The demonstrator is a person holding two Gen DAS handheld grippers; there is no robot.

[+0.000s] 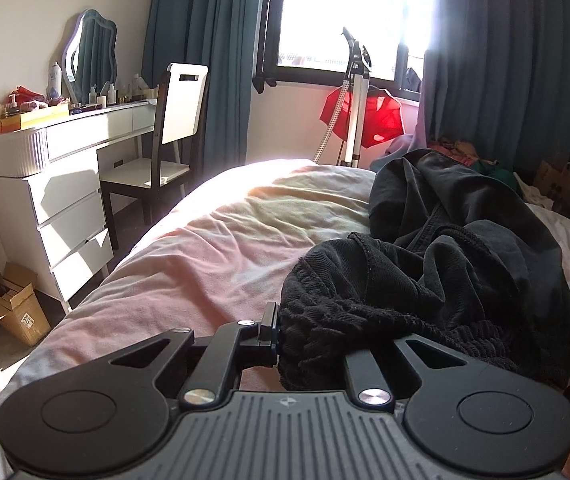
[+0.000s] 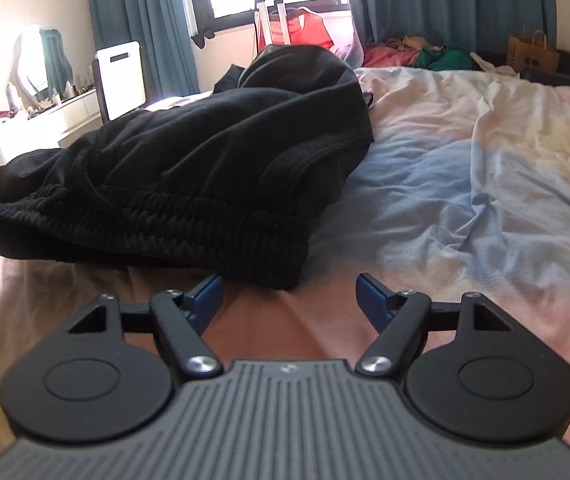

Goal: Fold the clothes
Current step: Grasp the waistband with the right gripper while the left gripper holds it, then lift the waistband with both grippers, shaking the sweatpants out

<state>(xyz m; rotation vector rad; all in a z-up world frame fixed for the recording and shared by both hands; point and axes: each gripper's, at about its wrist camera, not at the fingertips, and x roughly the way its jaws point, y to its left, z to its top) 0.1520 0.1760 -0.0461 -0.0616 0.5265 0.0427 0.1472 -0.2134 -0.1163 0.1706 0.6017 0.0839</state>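
Crumpled black shorts [image 1: 445, 264] with a ribbed elastic waistband lie on the pastel bedsheet [image 1: 213, 248]. My left gripper [image 1: 285, 340] is shut on the waistband's left end; one finger [image 1: 271, 328] shows and the cloth hides the other. In the right wrist view the same shorts [image 2: 189, 152] lie ahead and to the left. My right gripper [image 2: 289, 286] stands open low over the sheet [image 2: 465, 184]. The waistband's right corner [image 2: 281, 272] lies just in front of the gap between its blue pads [image 2: 369, 292], and neither pad touches it.
A white vanity [image 1: 65, 184] and chair [image 1: 173, 136] stand left of the bed. A steamer stand [image 1: 355, 112] with a red garment [image 1: 381, 120] is by the window. Piled clothes [image 2: 425, 54] and a paper bag [image 2: 531, 54] sit at the bed's far end. A cardboard box [image 1: 13, 304] is on the floor.
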